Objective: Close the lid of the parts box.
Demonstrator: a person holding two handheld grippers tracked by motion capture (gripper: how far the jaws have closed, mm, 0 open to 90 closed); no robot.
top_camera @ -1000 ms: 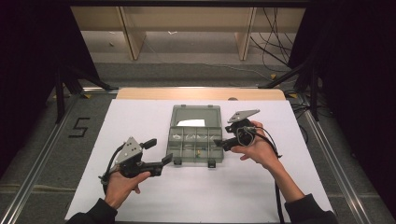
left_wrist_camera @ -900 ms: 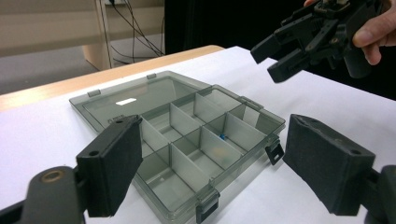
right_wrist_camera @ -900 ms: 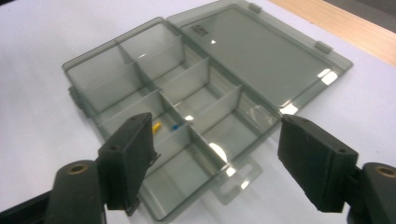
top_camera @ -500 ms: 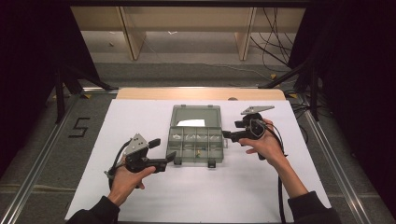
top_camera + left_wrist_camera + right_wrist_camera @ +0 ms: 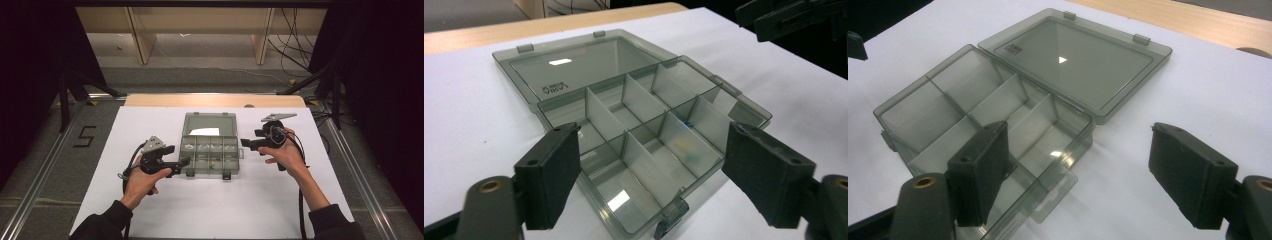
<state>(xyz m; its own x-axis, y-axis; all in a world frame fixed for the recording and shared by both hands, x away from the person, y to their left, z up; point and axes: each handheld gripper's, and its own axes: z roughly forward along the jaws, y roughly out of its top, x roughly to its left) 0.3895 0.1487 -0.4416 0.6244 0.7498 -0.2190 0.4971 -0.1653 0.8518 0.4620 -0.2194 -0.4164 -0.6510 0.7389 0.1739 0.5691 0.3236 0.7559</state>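
A white sheet covers the desk (image 5: pixel 150 210), with dark floor and cables beyond; at its middle lies the smoky plastic organiser box (image 5: pixel 210 152), its lid (image 5: pixel 209 125) thrown flat open towards the far edge. We hold our left gripper (image 5: pixel 182 162) at the box's near left corner and our right gripper (image 5: pixel 246 143) just off its right side; both sets of jaws stand spread and hold nothing. A few small pieces (image 5: pixel 214 162) rest in the compartments. We judge the risk plain: the box is light, so a nudge from either side could skid it or jolt the pieces across the dividers; a lopsided pinch on a thin wall might tip it.
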